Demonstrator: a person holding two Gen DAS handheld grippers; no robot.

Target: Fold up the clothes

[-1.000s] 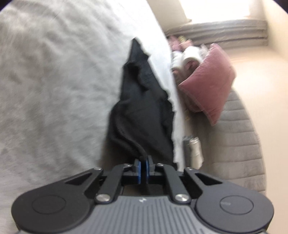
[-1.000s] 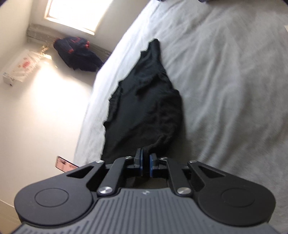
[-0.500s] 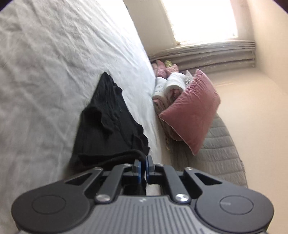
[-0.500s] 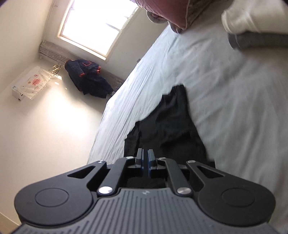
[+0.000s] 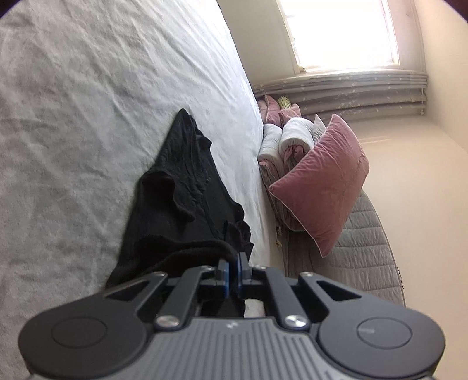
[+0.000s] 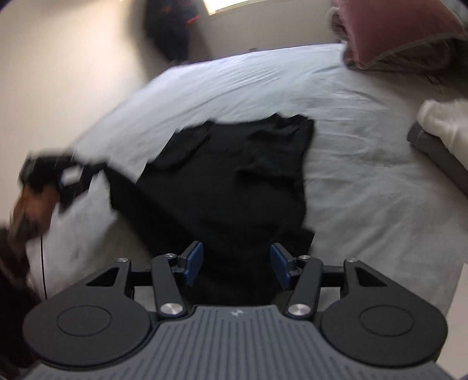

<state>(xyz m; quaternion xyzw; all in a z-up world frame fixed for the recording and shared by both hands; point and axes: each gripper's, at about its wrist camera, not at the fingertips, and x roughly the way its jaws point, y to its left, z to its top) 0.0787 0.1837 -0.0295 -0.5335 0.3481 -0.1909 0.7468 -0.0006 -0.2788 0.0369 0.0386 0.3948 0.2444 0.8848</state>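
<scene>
A pale grey, wrinkled bedsheet (image 5: 87,117) covered the bed. At its edge a dusty-pink velvet cushion (image 5: 321,187) leaned against rolled white and pink bedding (image 5: 289,140) on a grey quilted mattress pad (image 5: 359,257). A bright window (image 5: 342,29) stood above grey patterned curtains (image 5: 351,90). A dark blue garment (image 6: 172,26) hung on the cream wall (image 6: 73,58).
</scene>
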